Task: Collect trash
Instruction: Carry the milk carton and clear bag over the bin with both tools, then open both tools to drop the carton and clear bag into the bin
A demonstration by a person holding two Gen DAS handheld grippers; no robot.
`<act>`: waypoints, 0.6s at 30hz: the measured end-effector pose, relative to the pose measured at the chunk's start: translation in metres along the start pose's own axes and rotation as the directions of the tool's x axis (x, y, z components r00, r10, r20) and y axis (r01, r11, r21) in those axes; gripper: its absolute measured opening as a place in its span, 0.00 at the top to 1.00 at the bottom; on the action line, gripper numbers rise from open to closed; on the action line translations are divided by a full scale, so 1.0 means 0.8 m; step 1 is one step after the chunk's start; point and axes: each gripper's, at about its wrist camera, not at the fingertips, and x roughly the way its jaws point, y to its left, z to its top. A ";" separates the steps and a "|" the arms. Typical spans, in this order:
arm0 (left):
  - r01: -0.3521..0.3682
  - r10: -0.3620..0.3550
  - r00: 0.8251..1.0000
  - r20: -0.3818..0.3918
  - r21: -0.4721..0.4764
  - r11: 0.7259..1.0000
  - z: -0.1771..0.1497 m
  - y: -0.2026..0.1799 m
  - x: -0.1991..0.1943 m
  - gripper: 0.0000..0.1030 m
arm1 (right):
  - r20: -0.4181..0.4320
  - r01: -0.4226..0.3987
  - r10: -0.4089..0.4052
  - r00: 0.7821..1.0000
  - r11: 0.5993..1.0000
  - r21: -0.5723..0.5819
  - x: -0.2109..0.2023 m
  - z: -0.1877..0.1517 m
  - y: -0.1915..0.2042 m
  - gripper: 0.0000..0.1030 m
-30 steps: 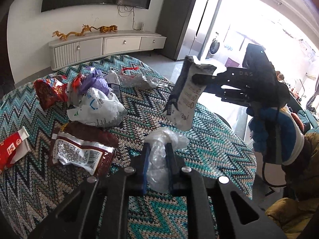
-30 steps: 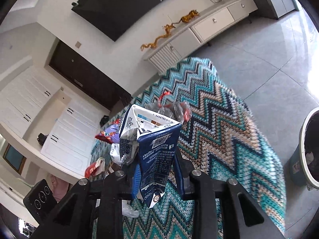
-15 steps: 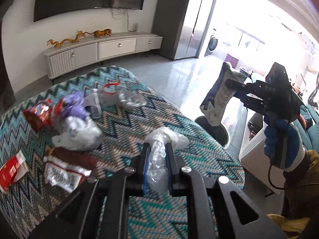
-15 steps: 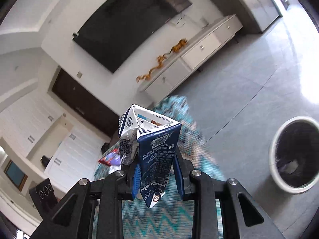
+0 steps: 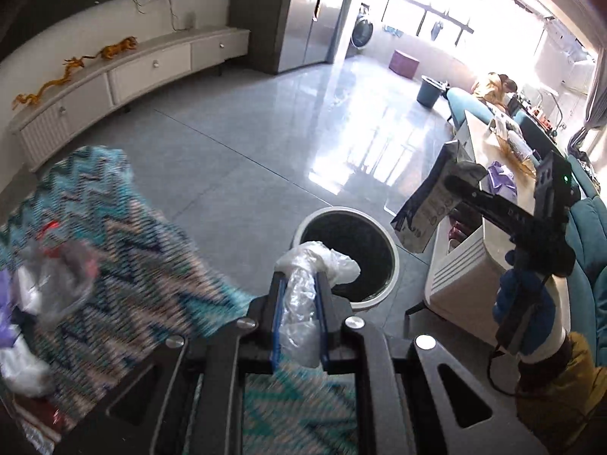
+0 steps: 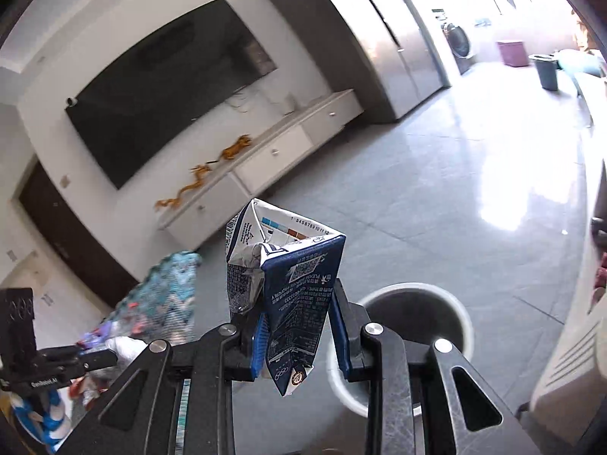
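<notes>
My left gripper (image 5: 299, 284) is shut on a crumpled clear plastic wrapper (image 5: 303, 295) and holds it at the table's edge, just short of the round white trash bin (image 5: 390, 276) on the floor. My right gripper (image 6: 297, 326) is shut on a crushed blue and white milk carton (image 6: 292, 284) and holds it in the air next to the bin (image 6: 464, 326). The carton (image 5: 428, 208) and right gripper show in the left wrist view, above and right of the bin.
The table with the zigzag cloth (image 5: 151, 265) carries more wrappers and bags (image 5: 57, 276) at its left. A white cabinet (image 5: 463, 265) stands right of the bin. A TV console (image 6: 265, 163) lines the far wall. Grey tiled floor lies between.
Both grippers have swung right, away from the table, toward the bin. The bin is now close below both. Each keeps its hold.
</notes>
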 end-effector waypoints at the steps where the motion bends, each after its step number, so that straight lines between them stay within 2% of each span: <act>1: 0.008 -0.008 1.000 -0.016 0.000 1.000 0.010 -0.009 0.019 0.87 | 0.001 0.013 -0.013 1.000 1.000 0.003 0.004 -0.001 -0.007 0.73; 7: 0.017 -0.018 0.996 -0.086 -0.013 1.000 0.059 -0.049 0.119 0.86 | -0.024 0.111 -0.111 0.994 0.994 0.016 0.041 -0.007 -0.052 0.73; 12: 0.000 -0.007 0.991 -0.137 -0.053 0.999 0.077 -0.058 0.186 0.85 | -0.058 0.163 -0.162 0.985 0.986 0.024 0.071 -0.014 -0.080 0.73; 18: 0.050 -0.085 0.976 -0.198 -0.173 0.984 0.074 -0.042 0.251 0.83 | -0.116 0.207 -0.200 0.973 0.977 0.053 0.117 -0.025 -0.108 0.71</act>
